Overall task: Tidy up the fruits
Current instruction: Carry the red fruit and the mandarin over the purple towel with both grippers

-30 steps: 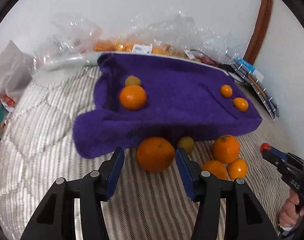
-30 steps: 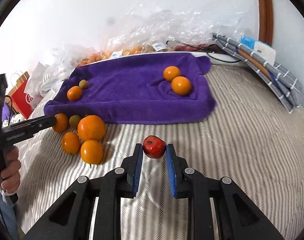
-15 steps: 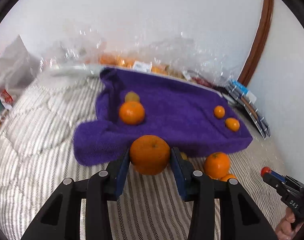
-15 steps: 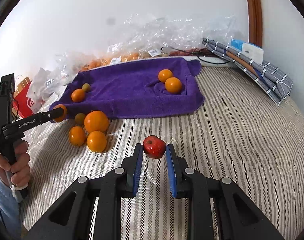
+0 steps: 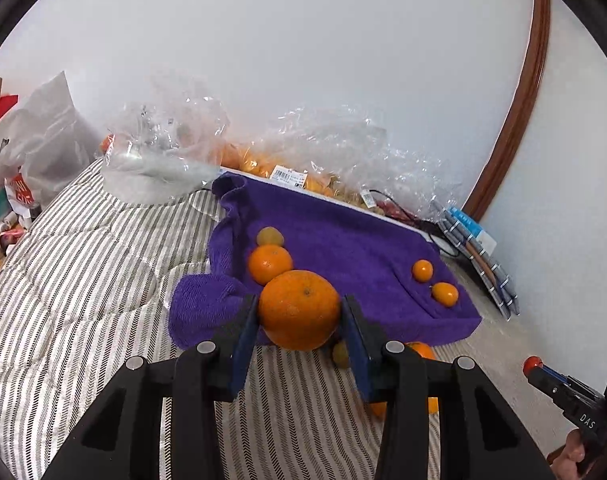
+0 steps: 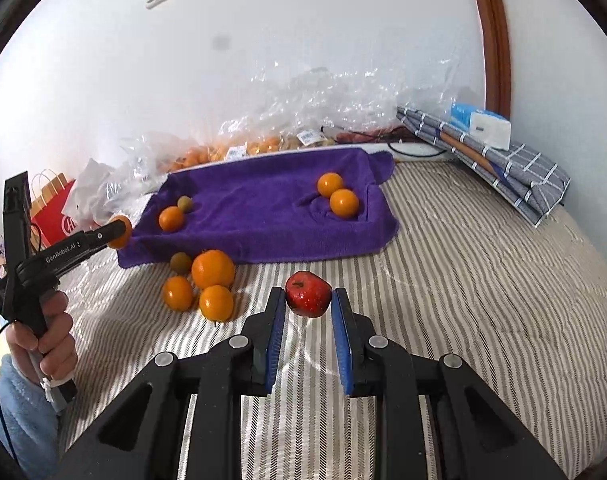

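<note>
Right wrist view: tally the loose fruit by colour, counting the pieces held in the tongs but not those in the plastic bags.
Orange fruit: 7
Green fruit: 2
Red fruit: 1
Total: 10

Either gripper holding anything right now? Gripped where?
Both. Left gripper pinches a large orange across its sides. Right gripper pinches a small red apple across its sides, stem up.
</note>
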Demonstrator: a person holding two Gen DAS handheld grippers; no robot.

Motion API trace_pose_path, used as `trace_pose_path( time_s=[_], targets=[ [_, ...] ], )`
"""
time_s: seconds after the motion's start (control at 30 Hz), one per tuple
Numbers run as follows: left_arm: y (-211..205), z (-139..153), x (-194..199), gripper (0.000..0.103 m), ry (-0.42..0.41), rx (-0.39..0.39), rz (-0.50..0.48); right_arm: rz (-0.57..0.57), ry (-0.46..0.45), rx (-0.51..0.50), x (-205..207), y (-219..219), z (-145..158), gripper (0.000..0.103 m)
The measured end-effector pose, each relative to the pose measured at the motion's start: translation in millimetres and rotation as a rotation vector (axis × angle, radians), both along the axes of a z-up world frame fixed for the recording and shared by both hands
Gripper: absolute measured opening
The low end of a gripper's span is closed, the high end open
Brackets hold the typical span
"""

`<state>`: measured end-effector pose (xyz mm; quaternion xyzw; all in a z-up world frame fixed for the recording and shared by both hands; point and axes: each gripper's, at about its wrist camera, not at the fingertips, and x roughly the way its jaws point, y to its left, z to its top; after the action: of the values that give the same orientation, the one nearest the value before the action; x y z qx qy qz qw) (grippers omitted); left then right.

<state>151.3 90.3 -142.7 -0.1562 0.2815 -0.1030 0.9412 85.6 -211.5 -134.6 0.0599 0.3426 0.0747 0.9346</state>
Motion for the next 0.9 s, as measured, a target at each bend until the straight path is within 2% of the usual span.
trace_pose_path(
  time_s=[0.23, 0.37, 0.5, 0.67, 0.9],
  targets=[
    [-4, 10, -6, 0.039, 0.041, 0.013, -0.022, 0.008, -0.027, -0.009, 3, 2, 20, 0.024],
    [-2, 33, -10, 0.039, 0.024, 0.015, -0.018, 0.015, -0.044, 0.005, 13, -1, 30, 0.024],
    [-2, 56, -5, 0.039, 0.01, 0.058, 0.008, 0.023, -0.061, -0.004, 28, -1, 36, 0.024],
    [0, 76, 15, 0.039, -0.017, 0.086, 0.047, 0.027, -0.095, 0.002, 56, -2, 46, 0.024],
    [3, 75, 58, 0.039, 0.01, 0.025, 0.079, 0.043, -0.104, 0.016, 94, 3, 47, 0.024]
  ],
)
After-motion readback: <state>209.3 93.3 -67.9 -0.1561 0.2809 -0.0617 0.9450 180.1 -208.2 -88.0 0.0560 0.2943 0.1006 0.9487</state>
